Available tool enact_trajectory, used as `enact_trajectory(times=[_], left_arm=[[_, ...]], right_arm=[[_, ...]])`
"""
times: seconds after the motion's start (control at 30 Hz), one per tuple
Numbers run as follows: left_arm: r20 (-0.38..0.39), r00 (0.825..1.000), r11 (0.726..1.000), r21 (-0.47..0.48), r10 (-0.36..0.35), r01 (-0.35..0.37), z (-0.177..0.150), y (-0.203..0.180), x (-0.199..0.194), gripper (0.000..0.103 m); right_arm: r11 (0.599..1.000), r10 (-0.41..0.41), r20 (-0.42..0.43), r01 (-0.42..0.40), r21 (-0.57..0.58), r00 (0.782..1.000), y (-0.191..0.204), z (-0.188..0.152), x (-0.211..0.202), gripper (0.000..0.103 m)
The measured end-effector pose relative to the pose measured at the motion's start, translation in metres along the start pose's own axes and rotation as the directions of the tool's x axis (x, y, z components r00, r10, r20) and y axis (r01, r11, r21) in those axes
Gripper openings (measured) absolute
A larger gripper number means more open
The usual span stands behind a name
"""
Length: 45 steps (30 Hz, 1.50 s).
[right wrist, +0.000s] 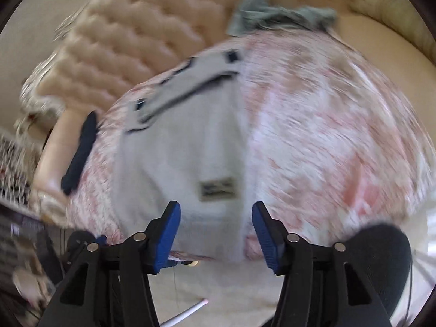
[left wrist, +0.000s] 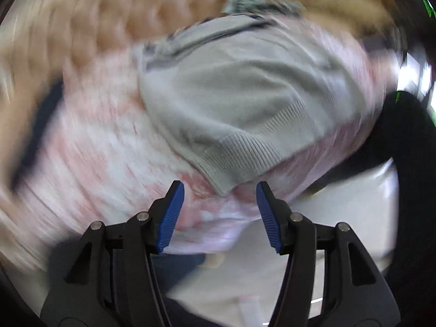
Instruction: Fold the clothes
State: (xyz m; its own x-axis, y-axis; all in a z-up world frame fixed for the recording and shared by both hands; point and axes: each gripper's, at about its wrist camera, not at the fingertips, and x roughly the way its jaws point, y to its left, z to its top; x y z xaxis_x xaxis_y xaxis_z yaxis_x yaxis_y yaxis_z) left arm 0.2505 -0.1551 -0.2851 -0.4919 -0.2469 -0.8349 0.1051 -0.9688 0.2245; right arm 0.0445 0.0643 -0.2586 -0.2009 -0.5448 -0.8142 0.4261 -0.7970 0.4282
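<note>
Sofa [right wrist: 130, 41]: tufted beige back across the top of both views, likely serving as the folding surface.
Blanket [right wrist: 327, 136]: pink and white, spread mid-frame under the garment.
Sweater [left wrist: 245, 95]: grey knit, centre frame, lying partly folded on the blanket; ribbed hem corner points toward the bottom.
Left gripper [left wrist: 220, 215]: jaws apart, empty, just below that corner.
Right gripper [right wrist: 215, 234]: jaws apart, gripping nothing, over the sweater's lower edge.

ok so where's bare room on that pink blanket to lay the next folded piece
Free: the wide stretch of pink blanket right of the grey sweater. Narrower strip between the sweater and the dark item at its left edge. Crowded at the far edge, by the grey-green cloth.
</note>
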Motion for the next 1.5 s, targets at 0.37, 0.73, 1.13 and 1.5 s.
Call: enact_trajectory(times=[0.37,0.73,1.13,1.5], left_arm=[[0.061,0.946,0.804,0.511,0.32,-0.305,-0.007,-0.078,0.042,0.042],[0.093,0.889,0.747,0.508,0.448,-0.43,-0.002,-0.063,0.052,0.01],[0.126,0.859,0.668,0.576,0.496,-0.471,-0.019,-0.076,0.044,0.013],[0.181,0.847,0.608,0.624,0.499,-0.492,-0.02,-0.091,0.052,0.051]], right_arm=[[0.996,0.014,-0.125,-0.002,0.094,0.992,-0.017,-0.002,0.055,0.059],[0.997,0.018,-0.127,-0.009,0.071,0.992,-0.012,-0.004,0.062,0.064],[0.997,0.029,-0.119,-0.021,0.069,0.992,-0.013,-0.005,0.061,0.068],[0.997,0.039,-0.116,-0.031,0.071,0.992,-0.013,-0.005,0.061,0.073]])
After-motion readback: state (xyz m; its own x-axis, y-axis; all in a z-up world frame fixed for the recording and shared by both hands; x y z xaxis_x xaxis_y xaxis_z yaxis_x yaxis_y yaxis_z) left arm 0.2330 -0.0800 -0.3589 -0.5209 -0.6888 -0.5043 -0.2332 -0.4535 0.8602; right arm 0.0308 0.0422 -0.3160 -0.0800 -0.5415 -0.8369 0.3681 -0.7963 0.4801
